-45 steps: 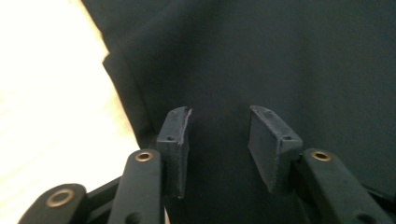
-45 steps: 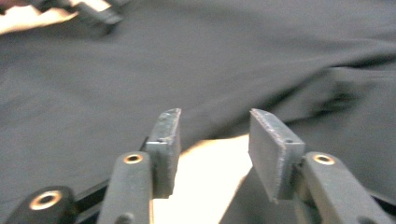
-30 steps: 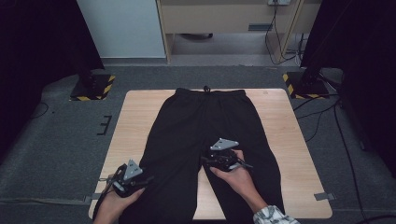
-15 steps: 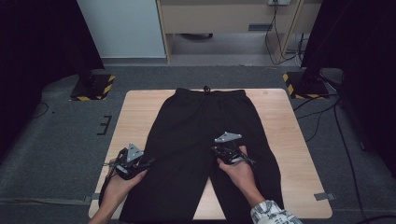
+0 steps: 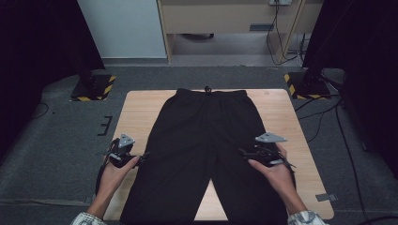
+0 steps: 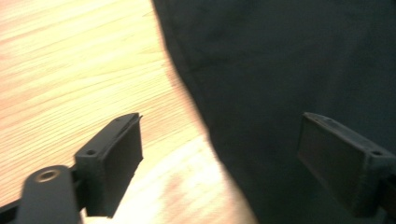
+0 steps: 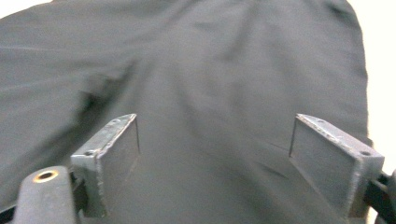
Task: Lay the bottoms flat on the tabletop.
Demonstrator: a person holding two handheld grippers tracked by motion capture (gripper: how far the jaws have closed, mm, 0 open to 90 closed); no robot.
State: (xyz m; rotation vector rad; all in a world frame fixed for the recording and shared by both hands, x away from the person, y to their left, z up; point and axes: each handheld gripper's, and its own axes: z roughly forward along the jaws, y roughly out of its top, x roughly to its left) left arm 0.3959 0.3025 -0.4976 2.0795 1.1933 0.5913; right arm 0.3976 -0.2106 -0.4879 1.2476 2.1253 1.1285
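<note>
Black trousers [image 5: 206,140] lie flat on the wooden table [image 5: 141,108], waistband at the far side and legs toward the person. My left gripper [image 5: 142,155] sits at the outer edge of the left leg. Its jaws have just been opening and stand wide. In the left gripper view that gripper [image 6: 219,135] has the trouser edge [image 6: 280,70] and bare wood [image 6: 70,70] between its jaws, with no pad pressing. My right gripper [image 5: 242,152] is over the right leg. Its jaws have also just been opening. In the right gripper view this gripper [image 7: 215,135] stands wide above smooth black fabric [image 7: 210,60].
The table stands on grey carpet. Two yellow-and-black striped stand bases [image 5: 94,86] [image 5: 305,84] sit beyond its far corners. Cables [image 5: 324,108] trail on the floor at the right. A light cabinet [image 5: 211,18] stands at the back.
My right gripper has slid to the right across the right leg. My left gripper has moved away from the person along the left leg's outer edge.
</note>
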